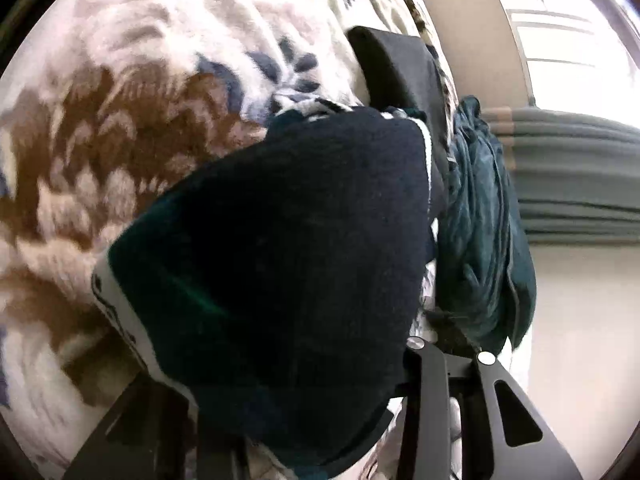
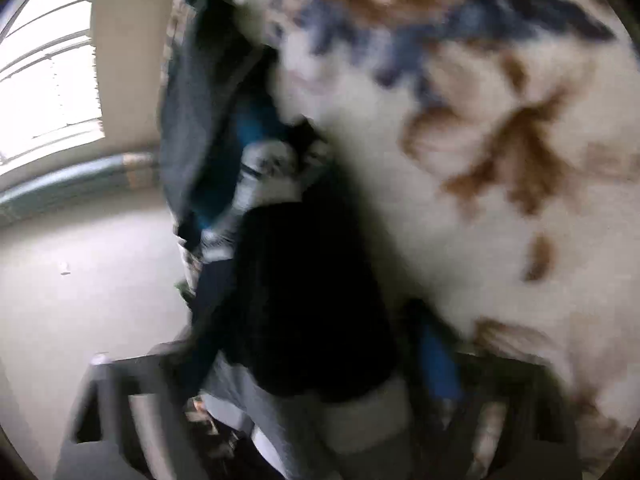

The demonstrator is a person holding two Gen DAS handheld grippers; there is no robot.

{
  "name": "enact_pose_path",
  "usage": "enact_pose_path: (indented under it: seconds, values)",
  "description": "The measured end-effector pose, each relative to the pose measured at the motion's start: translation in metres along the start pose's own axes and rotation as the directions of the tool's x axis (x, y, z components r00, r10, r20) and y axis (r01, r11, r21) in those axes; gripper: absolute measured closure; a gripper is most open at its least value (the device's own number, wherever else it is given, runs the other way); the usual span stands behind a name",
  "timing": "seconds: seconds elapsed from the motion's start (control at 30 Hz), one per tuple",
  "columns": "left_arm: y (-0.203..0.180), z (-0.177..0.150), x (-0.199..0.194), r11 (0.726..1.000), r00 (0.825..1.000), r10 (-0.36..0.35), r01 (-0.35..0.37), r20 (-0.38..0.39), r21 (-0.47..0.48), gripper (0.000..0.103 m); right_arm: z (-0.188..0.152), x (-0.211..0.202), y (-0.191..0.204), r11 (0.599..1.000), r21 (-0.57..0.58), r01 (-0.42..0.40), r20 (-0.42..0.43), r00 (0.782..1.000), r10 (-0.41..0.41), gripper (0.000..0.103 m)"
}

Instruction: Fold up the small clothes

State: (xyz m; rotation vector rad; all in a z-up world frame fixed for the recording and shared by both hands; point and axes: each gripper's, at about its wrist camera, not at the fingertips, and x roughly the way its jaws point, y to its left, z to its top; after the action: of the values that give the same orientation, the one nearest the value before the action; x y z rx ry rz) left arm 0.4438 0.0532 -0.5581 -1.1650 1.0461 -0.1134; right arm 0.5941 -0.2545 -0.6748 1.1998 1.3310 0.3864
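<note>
Dark garment (image 1: 280, 260) bunched between both grippers, over the patterned blanket (image 1: 120, 120).

Angled downward; left gripper (image 1: 420, 208) and right gripper (image 2: 304, 360) apparently pinching cloth, grip unclear. Bed edge alongside, bare floor (image 2: 80, 300) beyond.

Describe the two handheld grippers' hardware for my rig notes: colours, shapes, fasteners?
In the left wrist view, the left gripper has flat matte black fingers on black arms with triangular cut-outs and round silver fasteners. The right gripper is badly blurred in its own view: a dark frame with cut-outs and one pale round fastener. No cables, markings or sleeves are visible.
</note>
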Motion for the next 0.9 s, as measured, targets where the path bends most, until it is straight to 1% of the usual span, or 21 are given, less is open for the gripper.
enact_pose_path:
  seconds: [0.03, 0.1, 0.17, 0.23, 0.27, 0.33, 0.37, 0.43, 0.47, 0.5, 0.57, 0.6, 0.63, 0.67, 0.7, 0.73, 0.77, 0.8, 0.83, 0.87, 0.9]
  values:
    - [-0.001, 0.003, -0.004, 1.000, 1.000, 0.001, -0.001, -0.006, 0.016, 0.068, -0.003, 0.003, 0.002, 1.000, 0.004, 0.017, -0.013, 1.000, -0.017, 0.084]
    - [-0.005, 0.014, -0.011, 0.997, 0.999, -0.011, 0.014, -0.039, 0.070, 0.068, -0.017, -0.001, 0.009, 0.999, -0.018, 0.030, 0.019, 0.999, -0.030, 0.084]
    - [-0.003, 0.028, -0.018, 0.992, 0.995, -0.022, 0.033, -0.096, 0.122, 0.068, -0.034, -0.006, 0.013, 0.999, -0.021, 0.034, 0.036, 0.999, -0.034, 0.085]
    - [-0.002, 0.039, -0.033, 0.978, 0.987, 0.007, 0.026, -0.159, 0.205, 0.068, -0.069, -0.019, 0.014, 0.999, -0.008, 0.053, 0.069, 0.996, -0.052, 0.085]
    - [-0.004, 0.051, -0.039, 0.968, 0.978, 0.023, 0.031, -0.209, 0.251, 0.068, -0.087, -0.023, 0.015, 0.998, 0.003, 0.057, 0.083, 0.995, -0.057, 0.085]
    - [-0.009, 0.071, -0.045, 0.949, 0.963, 0.065, 0.022, -0.263, 0.314, 0.067, -0.141, -0.033, 0.015, 0.997, 0.055, 0.046, 0.114, 0.992, -0.052, 0.085]
    - [-0.012, 0.084, -0.046, 0.934, 0.950, 0.094, 0.021, -0.299, 0.358, 0.067, -0.162, -0.033, 0.017, 0.997, 0.071, 0.043, 0.118, 0.992, -0.051, 0.085]
    - [-0.012, 0.107, -0.041, 0.908, 0.920, 0.188, -0.029, -0.343, 0.418, 0.057, -0.213, -0.029, 0.021, 0.992, 0.121, 0.036, 0.112, 0.993, -0.049, 0.085]
    - [-0.008, 0.112, -0.040, 0.898, 0.910, 0.232, -0.064, -0.343, 0.436, 0.054, -0.231, -0.021, 0.023, 0.989, 0.141, 0.036, 0.097, 0.994, -0.050, 0.084]
    - [-0.006, 0.118, -0.037, 0.886, 0.896, 0.289, -0.118, -0.336, 0.448, 0.045, -0.242, -0.011, 0.025, 0.987, 0.154, 0.041, 0.075, 0.996, -0.053, 0.079]
    - [0.003, 0.119, -0.042, 0.879, 0.881, 0.347, -0.186, -0.323, 0.438, 0.043, -0.247, 0.006, 0.027, 0.982, 0.143, 0.120, 0.023, 0.992, -0.124, 0.076]
    - [0.001, 0.116, -0.046, 0.869, 0.879, 0.369, -0.211, -0.302, 0.448, 0.041, -0.248, 0.014, 0.027, 0.975, 0.139, 0.174, -0.006, 0.985, -0.174, 0.068]
    - [-0.004, 0.109, -0.051, 0.851, 0.884, 0.388, -0.234, -0.261, 0.469, 0.040, -0.248, 0.012, 0.028, 0.971, 0.127, 0.202, -0.011, 0.979, -0.202, 0.066]
    - [-0.008, 0.096, -0.061, 0.818, 0.887, 0.420, -0.279, -0.191, 0.503, 0.040, -0.248, 0.007, 0.030, 0.969, 0.110, 0.221, -0.005, 0.975, -0.222, 0.065]
    - [-0.019, 0.086, -0.067, 0.777, 0.877, 0.465, -0.339, -0.120, 0.530, 0.039, -0.246, 0.000, 0.034, 0.964, 0.084, 0.252, 0.005, 0.967, -0.254, 0.060]
    - [-0.027, 0.070, -0.076, 0.723, 0.856, 0.515, -0.405, -0.045, 0.560, 0.039, -0.245, -0.010, 0.040, 0.951, 0.049, 0.304, 0.019, 0.952, -0.305, 0.056]
    - [-0.032, 0.059, -0.083, 0.683, 0.837, 0.547, -0.456, 0.015, 0.570, 0.039, -0.242, -0.017, 0.045, 0.943, 0.028, 0.330, 0.036, 0.943, -0.331, 0.056]
    - [-0.034, 0.047, -0.091, 0.653, 0.821, 0.568, -0.495, 0.061, 0.573, 0.037, -0.239, -0.038, 0.046, 0.933, 0.005, 0.361, 0.062, 0.931, -0.360, 0.052]
    - [-0.038, 0.041, -0.096, 0.642, 0.813, 0.575, -0.517, 0.091, 0.567, 0.033, -0.235, -0.053, 0.054, 0.911, -0.023, 0.413, 0.096, 0.908, -0.409, 0.047]
    - [-0.039, 0.027, -0.104, 0.631, 0.808, 0.577, -0.535, 0.122, 0.562, 0.031, -0.232, -0.062, 0.060, 0.898, -0.039, 0.438, 0.120, 0.895, -0.430, 0.045]
    - [-0.037, 0.023, -0.110, 0.622, 0.797, 0.588, -0.555, 0.139, 0.552, 0.030, -0.228, -0.072, 0.063, 0.890, -0.055, 0.453, 0.145, 0.885, -0.442, 0.041]
